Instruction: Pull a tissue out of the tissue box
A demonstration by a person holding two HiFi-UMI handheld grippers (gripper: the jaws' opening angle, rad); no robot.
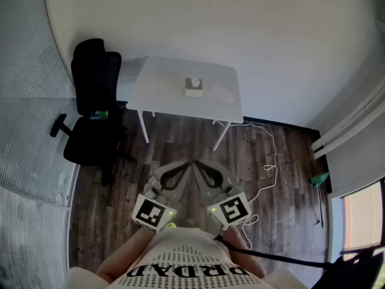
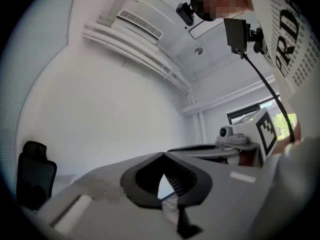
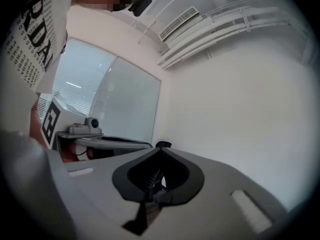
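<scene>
The tissue box [image 1: 194,87] is a small white box with a tissue sticking out of its top. It stands near the middle of the white table [image 1: 162,80], far ahead of me. Both grippers are held close to my body over the wooden floor, well short of the table. My left gripper [image 1: 187,164] is shut with nothing in it, its jaw tips meeting [image 2: 163,154]. My right gripper [image 1: 197,163] is also shut and empty [image 3: 160,149]. The two grippers angle inward, and their tips almost touch each other.
A black office chair [image 1: 93,101] stands at the table's left end. A white cable [image 1: 269,161] snakes over the floor to the right. A green-headed tool [image 1: 320,178] lies by the right wall. Glass partitions run along the left.
</scene>
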